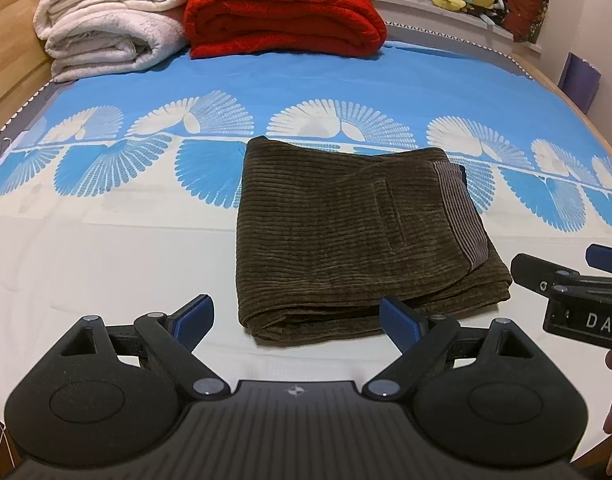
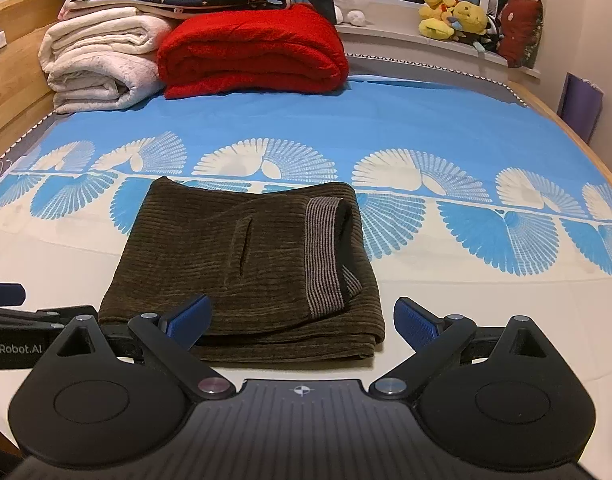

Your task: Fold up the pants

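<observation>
The dark olive corduroy pants (image 1: 346, 240) lie folded into a compact rectangle on the bed, striped waistband on the right side. They also show in the right wrist view (image 2: 241, 264). My left gripper (image 1: 297, 320) is open and empty, hovering just in front of the near folded edge. My right gripper (image 2: 301, 320) is open and empty, just in front of the pants' near right corner. The right gripper's tip shows at the right of the left wrist view (image 1: 562, 276).
The bed sheet (image 1: 346, 80) is blue and white with fan patterns. A folded red blanket (image 1: 281, 16) and white blankets (image 1: 105, 24) are stacked at the far end. Plush toys (image 2: 458, 20) sit on the window ledge. Wooden bed frame (image 2: 9, 92) runs along the left.
</observation>
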`<state>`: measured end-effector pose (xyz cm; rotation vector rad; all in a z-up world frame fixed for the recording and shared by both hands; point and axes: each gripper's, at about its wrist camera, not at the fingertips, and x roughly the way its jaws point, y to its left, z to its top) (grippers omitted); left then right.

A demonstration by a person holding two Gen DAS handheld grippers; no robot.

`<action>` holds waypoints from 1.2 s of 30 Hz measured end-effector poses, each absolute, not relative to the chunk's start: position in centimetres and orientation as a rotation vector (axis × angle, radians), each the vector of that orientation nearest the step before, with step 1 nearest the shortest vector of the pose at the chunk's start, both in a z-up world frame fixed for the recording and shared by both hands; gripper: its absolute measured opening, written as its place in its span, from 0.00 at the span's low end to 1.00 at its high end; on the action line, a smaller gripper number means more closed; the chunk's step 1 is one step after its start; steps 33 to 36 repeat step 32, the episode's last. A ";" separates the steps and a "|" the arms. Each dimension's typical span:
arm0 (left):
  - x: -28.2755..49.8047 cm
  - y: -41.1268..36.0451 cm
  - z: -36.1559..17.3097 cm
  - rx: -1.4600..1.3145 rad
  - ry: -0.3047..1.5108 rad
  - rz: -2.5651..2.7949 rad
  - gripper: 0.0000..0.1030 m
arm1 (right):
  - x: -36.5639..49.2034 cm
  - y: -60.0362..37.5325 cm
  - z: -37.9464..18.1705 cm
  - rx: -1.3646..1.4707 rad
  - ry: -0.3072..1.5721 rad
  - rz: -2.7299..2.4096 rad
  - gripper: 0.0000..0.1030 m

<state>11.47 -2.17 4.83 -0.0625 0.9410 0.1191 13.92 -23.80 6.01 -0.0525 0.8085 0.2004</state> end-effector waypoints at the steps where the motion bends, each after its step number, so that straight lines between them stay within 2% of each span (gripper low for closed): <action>1: 11.5 -2.2 4.8 -0.062 0.943 0.117 0.90 | 13.9 -23.8 6.0 -0.051 0.810 0.199 0.95; 36: 11.6 -4.1 4.1 -0.014 0.937 0.086 0.90 | 13.9 -25.4 6.3 -0.031 0.809 0.181 0.95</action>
